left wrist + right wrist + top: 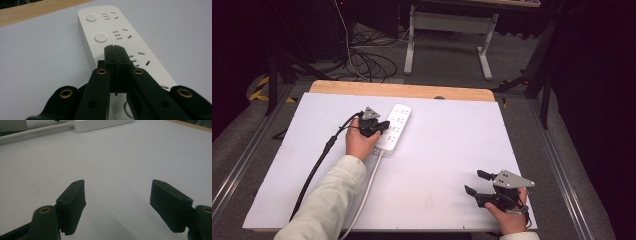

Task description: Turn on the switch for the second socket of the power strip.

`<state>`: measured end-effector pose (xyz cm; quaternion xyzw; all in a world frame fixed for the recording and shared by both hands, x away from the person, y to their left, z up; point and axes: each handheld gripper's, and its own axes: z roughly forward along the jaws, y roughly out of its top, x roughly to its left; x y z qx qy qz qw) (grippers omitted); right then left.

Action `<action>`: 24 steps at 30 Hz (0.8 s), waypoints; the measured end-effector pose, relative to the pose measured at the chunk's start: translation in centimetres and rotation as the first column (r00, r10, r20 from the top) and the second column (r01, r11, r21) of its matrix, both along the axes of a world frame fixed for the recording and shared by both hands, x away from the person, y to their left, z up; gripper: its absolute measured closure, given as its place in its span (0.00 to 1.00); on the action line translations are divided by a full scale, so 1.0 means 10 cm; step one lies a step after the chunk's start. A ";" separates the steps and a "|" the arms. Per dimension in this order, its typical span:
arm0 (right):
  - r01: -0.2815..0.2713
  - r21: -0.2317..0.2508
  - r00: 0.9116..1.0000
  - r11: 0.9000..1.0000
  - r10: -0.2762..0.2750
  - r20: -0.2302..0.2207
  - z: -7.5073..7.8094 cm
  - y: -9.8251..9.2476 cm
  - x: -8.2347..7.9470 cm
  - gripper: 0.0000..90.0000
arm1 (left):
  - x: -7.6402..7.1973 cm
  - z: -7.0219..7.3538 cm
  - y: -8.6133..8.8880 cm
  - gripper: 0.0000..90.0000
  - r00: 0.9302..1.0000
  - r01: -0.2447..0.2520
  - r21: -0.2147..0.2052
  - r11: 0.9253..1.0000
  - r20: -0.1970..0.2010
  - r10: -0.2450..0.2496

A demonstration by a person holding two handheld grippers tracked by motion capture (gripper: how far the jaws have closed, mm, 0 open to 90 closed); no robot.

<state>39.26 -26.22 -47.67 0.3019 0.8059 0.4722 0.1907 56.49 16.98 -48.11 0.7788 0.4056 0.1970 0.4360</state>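
Evidently the left gripper is set up for poking, not grasping: its jaws are pressed flat together with nothing between them, and the joined tips sit over the top face of the white power strip, close to one of its round buttons. A single blunt tip suits pressing a switch, so that is my guess at the intent. The strip lies toward the far edge of the tabletop, left of its middle, with its white cord running back to the near edge.

The right gripper waits near the near right corner, well apart from the strip, jaws wide and empty, most likely just parked out of the way.

The left gripper view gives what the high view cannot: the strip's rows of socket slots, two round buttons beyond the tips, and the jaws' full closure. The high view alone relates both hands to the tabletop.
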 end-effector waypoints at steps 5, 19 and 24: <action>0.000 -0.003 1.000 1.000 0.000 -0.002 0.00 0.00 0.00 0.32 | 0.02 0.00 0.01 1.00 1.000 -0.003 -0.020 1.000 -0.019 0.003; -0.001 -0.004 1.000 1.000 0.001 -0.005 -0.01 0.00 0.00 0.32 | 0.01 0.02 -0.02 1.00 0.999 -0.019 0.007 1.000 -0.025 0.019; -0.003 -0.006 1.000 1.000 0.003 -0.006 -0.01 0.00 0.00 0.32 | 0.01 0.04 -0.06 1.00 0.999 -0.020 0.035 0.999 -0.034 0.021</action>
